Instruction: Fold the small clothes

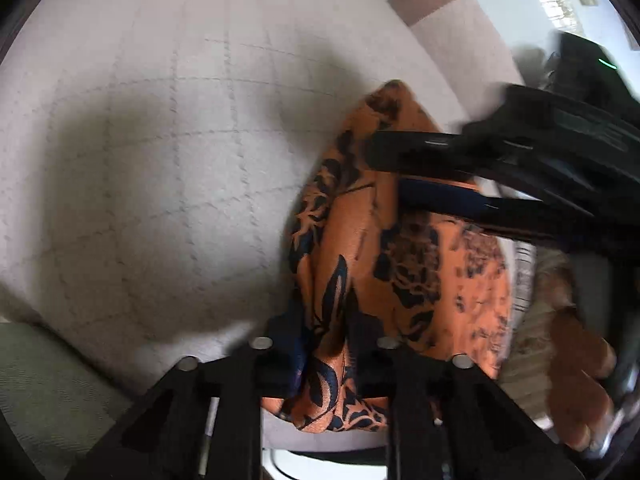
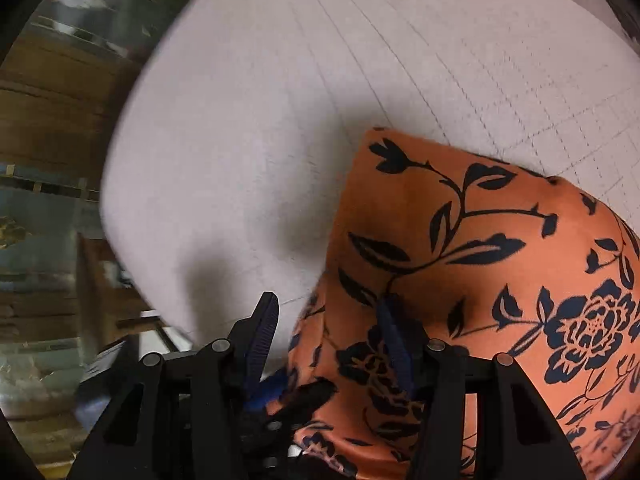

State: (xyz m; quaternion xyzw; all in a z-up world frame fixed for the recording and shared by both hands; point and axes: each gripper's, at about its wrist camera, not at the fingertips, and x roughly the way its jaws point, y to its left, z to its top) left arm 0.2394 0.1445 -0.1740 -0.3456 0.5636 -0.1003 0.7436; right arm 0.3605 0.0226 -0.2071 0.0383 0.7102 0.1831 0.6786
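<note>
Clearly the orange floral garment (image 2: 472, 264) was lifted a little above the grey quilted bed cover (image 1: 152, 160), and the left gripper (image 1: 324, 344) was clenched on a bunched edge of it. The right gripper (image 2: 328, 340) stood with its jaws apart, one finger against the cloth, holding nothing. I think it should close on its corner first, then both bring the edges together evenly.

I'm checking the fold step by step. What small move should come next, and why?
Probably shut the right gripper on the orange floral cloth: its fingers stand apart with fabric between them, while the left gripper already pinches the bunched cloth above the quilted surface.
</note>
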